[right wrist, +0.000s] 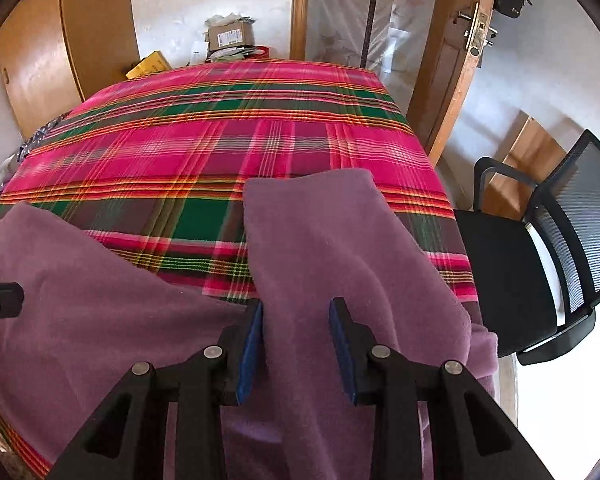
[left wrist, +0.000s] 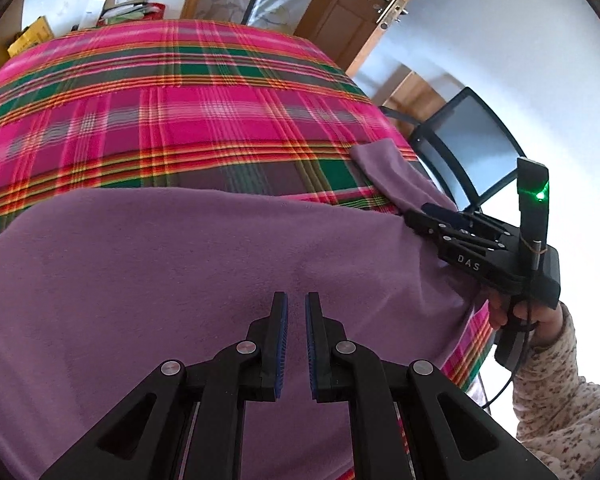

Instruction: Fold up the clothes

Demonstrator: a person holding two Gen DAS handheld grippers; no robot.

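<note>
We start with the big thing. The bed (right wrist: 228, 128) has a bright pink and green checked blanket (left wrist: 172, 112) on it. On the near part of the blanket lies the purple top (left wrist: 188, 256), soft and fuzzy. Its wide body is spread flat near us. One sleeve (right wrist: 324, 232) lies up across the blanket on the right side, away from the body.

We think we are at the sleeve step of the folding. The body looks flat, but the sleeve has not been laid over it yet.

Our right claw (right wrist: 296, 344) is about half wide, and the sleeve cloth humps up between its two blue pads (right wrist: 250, 354). The left pad looks like it touches the cloth. The right pad has a small gap beside it. So we do not think the cloth is pinched.

Our left claw (left wrist: 296, 344) is narrow, with just a thin slit between the pads, and nothing is in it. It hangs over the middle of the purple body.

Next, we think the right claw needs to squeeze the sleeve and bring it over onto the body. The left claw could press the body down so it does not slide.

A black chair (right wrist: 540, 264) stands beside the bed, close to the right hand (left wrist: 516, 312). We should keep the sleeve from slipping off that edge.
</note>
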